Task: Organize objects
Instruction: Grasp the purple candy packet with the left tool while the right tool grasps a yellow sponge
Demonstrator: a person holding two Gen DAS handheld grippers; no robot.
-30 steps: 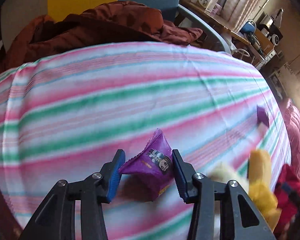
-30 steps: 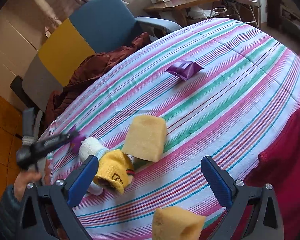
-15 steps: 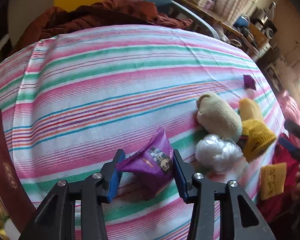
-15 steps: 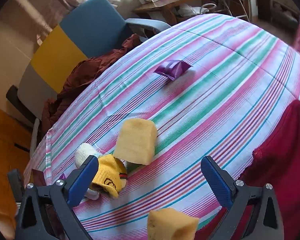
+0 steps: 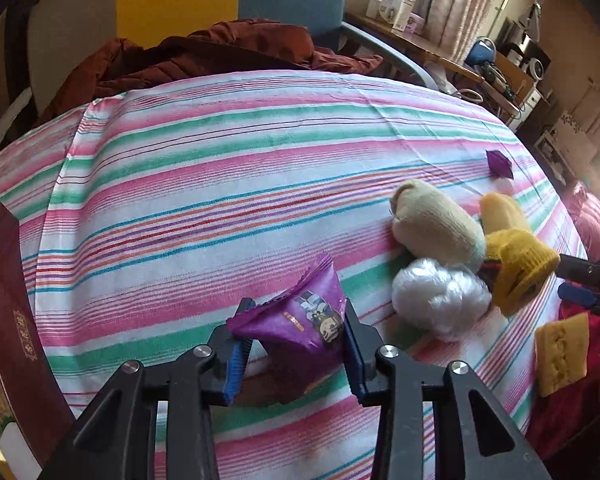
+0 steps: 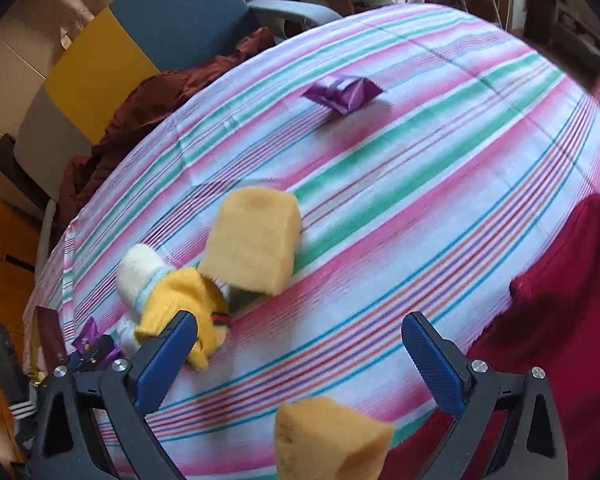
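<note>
The left gripper (image 5: 296, 354) is closed on a purple snack packet (image 5: 300, 328), low in the centre of the left wrist view; its jaws have just been closing, and the foil is crumpled between the blue pads, so the packet seems firmly held. The step in hand looks like carrying this packet over the striped table (image 5: 220, 168) towards a place for it. A second purple packet (image 6: 343, 94) lies alone in the upper middle of the right wrist view, well apart from the other things, so the next move probably calls for bringing the two packets together, or at least for setting the held one down clear of the toys and then opening the jaws. The right gripper (image 6: 298, 364) stands wide open with nothing between its pads, above bare cloth. At the right of the left wrist view, a cream plush toy (image 5: 438, 224), a white fluffy ball (image 5: 440, 300) and a yellow knitted piece (image 5: 520, 268) touch each other in one heap. A yellow sponge block (image 6: 254, 240) leans on this heap, and another sponge (image 6: 328, 440) is cut off by the bottom edge. I cannot tell whether the packet's lower end touches the cloth, and the print on it is too small to read. A dark red book (image 5: 4, 312) at the left edge is only partly in view.
</note>
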